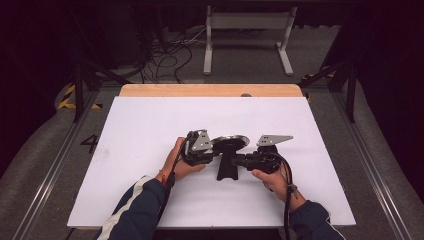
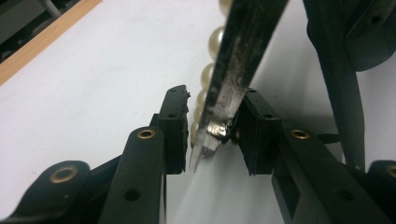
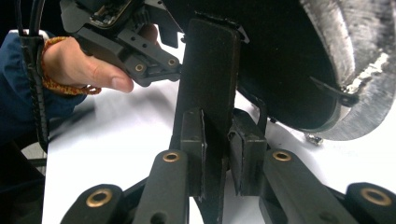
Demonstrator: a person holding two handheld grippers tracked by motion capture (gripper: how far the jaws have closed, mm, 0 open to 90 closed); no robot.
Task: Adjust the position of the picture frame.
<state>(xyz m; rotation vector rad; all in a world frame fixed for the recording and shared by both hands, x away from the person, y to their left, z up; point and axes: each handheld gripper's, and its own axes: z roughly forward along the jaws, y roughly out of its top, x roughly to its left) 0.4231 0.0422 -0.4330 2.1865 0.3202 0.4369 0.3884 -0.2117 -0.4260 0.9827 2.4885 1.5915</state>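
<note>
A black stand (image 1: 227,170) carries a round silver-rimmed disc (image 1: 230,141) at the middle of the white tabletop (image 1: 150,125). My right gripper (image 1: 239,160) comes in from the right and is shut on the stand's flat black upright (image 3: 210,70), with the pads pressing both its faces (image 3: 217,140). The disc (image 3: 289,60) hangs overhead in the right gripper view. My left gripper (image 1: 212,150) is at the disc's left edge. In the left gripper view its jaws (image 2: 215,126) enclose the disc's rim (image 2: 233,70) and a strand of cream pearls (image 2: 205,77), and both pads look to touch them.
The white board leaves a wooden strip (image 1: 210,90) showing along the far side. Beyond it on the floor are a white frame (image 1: 247,35) and cables (image 1: 165,55). The person's left hand (image 3: 84,65) and its gripper (image 3: 126,42) sit close behind the upright.
</note>
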